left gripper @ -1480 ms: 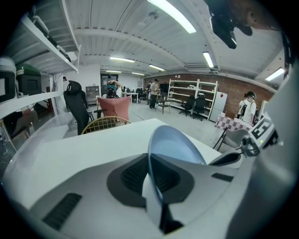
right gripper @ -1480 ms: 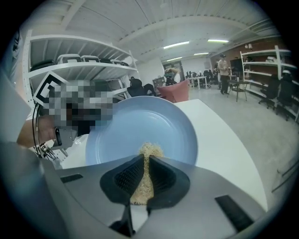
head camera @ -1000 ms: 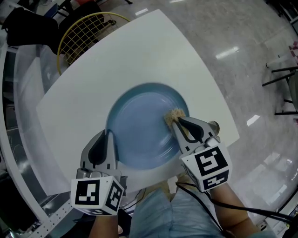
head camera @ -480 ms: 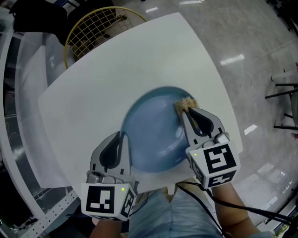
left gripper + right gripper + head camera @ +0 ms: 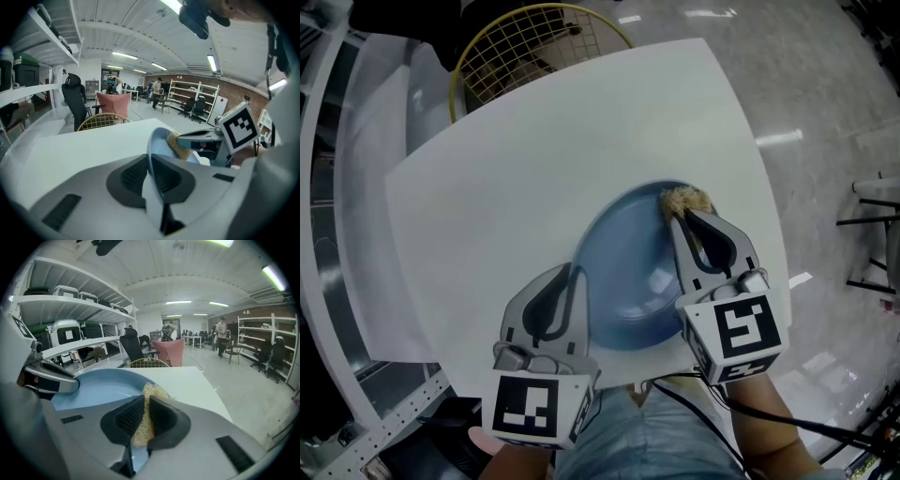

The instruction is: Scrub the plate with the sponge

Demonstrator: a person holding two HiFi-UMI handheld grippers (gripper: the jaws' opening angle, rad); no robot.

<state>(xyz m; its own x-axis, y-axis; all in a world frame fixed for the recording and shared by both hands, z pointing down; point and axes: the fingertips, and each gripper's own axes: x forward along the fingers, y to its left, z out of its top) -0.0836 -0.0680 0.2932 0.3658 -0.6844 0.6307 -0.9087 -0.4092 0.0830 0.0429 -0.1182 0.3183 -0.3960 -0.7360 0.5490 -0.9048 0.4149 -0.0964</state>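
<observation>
Both of your grippers are at work over the white table [image 5: 516, 159]. Your left gripper [image 5: 572, 281] has its jaws closed down on the near-left rim of the blue plate [image 5: 628, 272]. The rim runs straight between the pads, and the plate is tilted rather than lying flat, its hollow turned toward your right gripper [image 5: 686, 217]. That one is pinched tight on the straw-coloured fibrous sponge [image 5: 686, 200], which bulges out past the jaw tips and presses against the inside of the plate near its far-right rim. Beyond the table's far edge stands a yellow wire-mesh frame [image 5: 534, 47]. Your light blue trousers [image 5: 628, 436] show below the table's near edge, between the two marker cubes.
</observation>
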